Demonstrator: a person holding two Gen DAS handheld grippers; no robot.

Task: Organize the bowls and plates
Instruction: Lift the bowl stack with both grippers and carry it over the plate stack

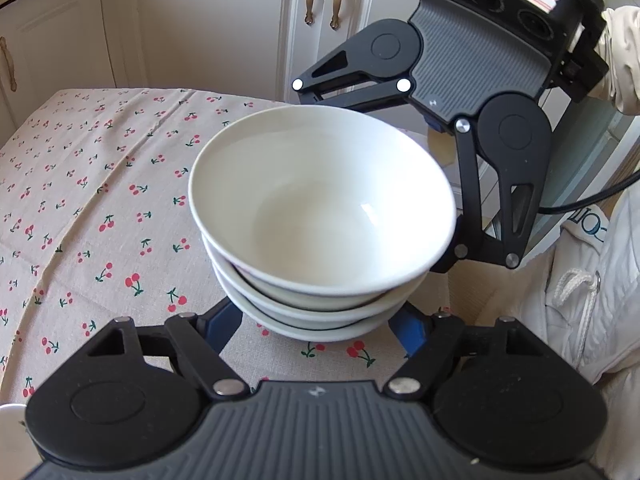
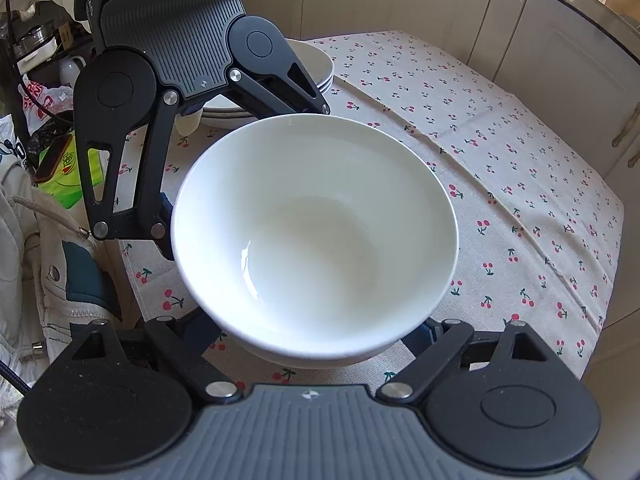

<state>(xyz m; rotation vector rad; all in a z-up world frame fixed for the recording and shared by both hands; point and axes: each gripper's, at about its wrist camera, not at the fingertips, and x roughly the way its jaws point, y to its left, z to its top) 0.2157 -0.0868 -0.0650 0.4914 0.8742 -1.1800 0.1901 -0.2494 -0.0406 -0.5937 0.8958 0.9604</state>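
Now | stacked white bowls [image 1: 320,216] near the table's [image 1: 80,200] person-side edge | left gripper [image 1: 316,320] and right gripper [image 2: 312,328] flank stack, contact hidden | glazed, slippery, breakable; hold under rims

Black linkage tool [image 1: 316,344], ribbed grey body, cream sleeve [image 1: 620,72]

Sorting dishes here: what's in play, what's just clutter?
Job:
- stack of white bowls between both grippers
- white plates and bowls stacked further back on the table

Lying about:
- green packet
- white teapot
- cherry-print tablecloth
- cupboard doors
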